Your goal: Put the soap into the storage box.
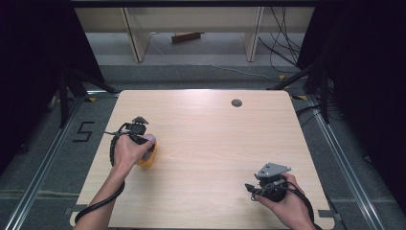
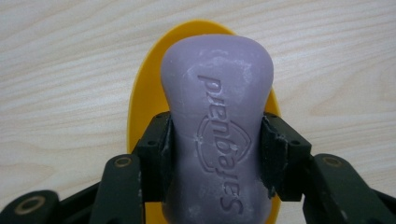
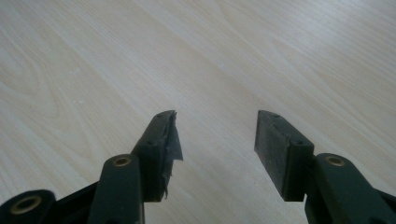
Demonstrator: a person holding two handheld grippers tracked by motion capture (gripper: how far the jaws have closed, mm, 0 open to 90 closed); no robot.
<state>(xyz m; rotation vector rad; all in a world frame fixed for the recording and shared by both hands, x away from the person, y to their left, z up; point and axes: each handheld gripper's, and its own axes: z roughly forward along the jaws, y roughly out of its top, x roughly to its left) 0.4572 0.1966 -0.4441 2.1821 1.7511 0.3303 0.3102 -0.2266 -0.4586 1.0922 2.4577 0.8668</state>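
Nearest us, the left tongs (image 2: 217, 140) were clamped on the purple soap bar (image 2: 217, 112) over its yellow dish (image 2: 144, 93) on the worktop (image 1: 215, 143) — whether arriving or leaving, we couldn't tell. Our right tongs (image 3: 215, 135) gaped empty, well apart.

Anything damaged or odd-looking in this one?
Yes: in the right gripper view, the pad lining one jaw is torn and peeling, a ragged flap hanging off. The other pad looks intact.
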